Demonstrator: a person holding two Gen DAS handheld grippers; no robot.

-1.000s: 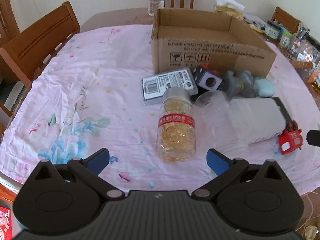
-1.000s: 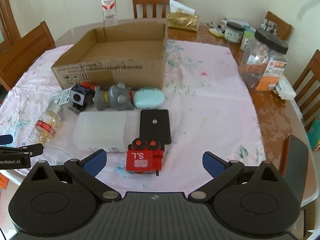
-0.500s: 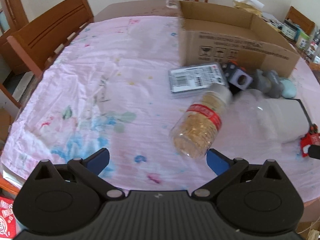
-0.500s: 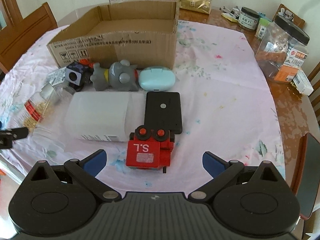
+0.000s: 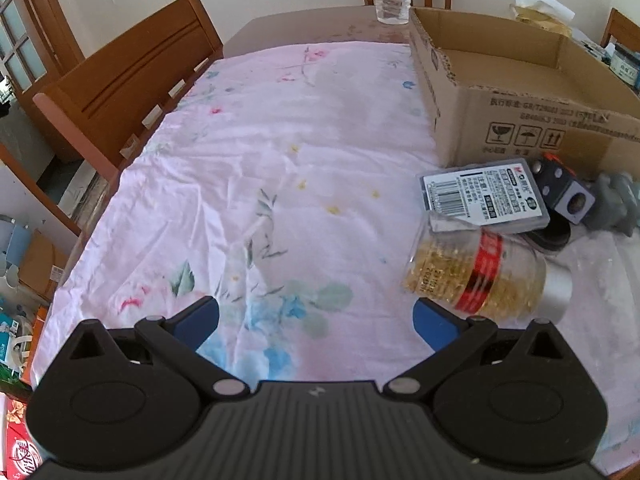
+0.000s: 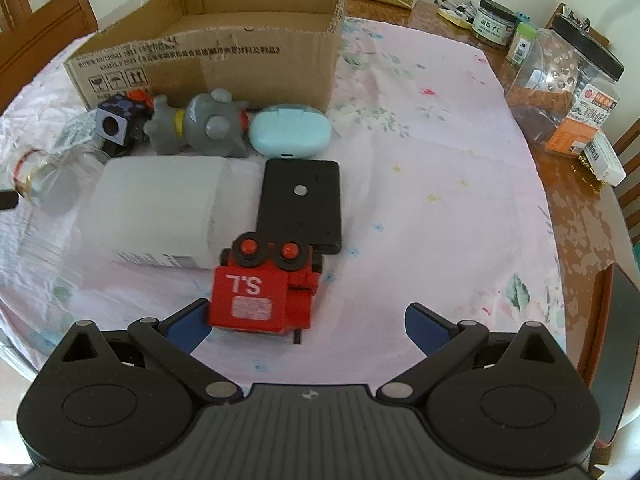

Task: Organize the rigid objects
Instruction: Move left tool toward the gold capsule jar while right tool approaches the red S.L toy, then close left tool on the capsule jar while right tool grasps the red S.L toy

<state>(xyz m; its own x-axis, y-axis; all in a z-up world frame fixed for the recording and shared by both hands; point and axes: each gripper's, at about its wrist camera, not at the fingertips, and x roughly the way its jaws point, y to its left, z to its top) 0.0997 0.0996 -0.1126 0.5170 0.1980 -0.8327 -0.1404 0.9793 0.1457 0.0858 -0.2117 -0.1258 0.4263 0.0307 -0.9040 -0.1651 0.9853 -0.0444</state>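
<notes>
Trouble in the left wrist view is most likely to come from the bottle (image 5: pixel 480 276), which lies on its side on the cloth (image 5: pixel 280 168) just ahead of the right fingertip of the left gripper (image 5: pixel 316 320). The jaws are spread wide and nothing is held between them. Being round, the bottle could be rolled away if it is nudged by one finger before both are closed on it, and it might be pushed into the flat case (image 5: pixel 484 196) touching its upper side. The cardboard box (image 5: pixel 520 120) stands beyond, open-topped.

Seen from the right wrist view, the right gripper (image 6: pixel 306 322) is likewise spread apart and empty, with the red toy (image 6: pixel 260 292) close against its left finger rather than centred. If the jaws were closed from here, the toy could be shoved sideways or tipped, and the black slab (image 6: pixel 300 204) under its far end might be dragged along. The white container (image 6: pixel 160 208) lies just beside the toy and could be bumped.
</notes>
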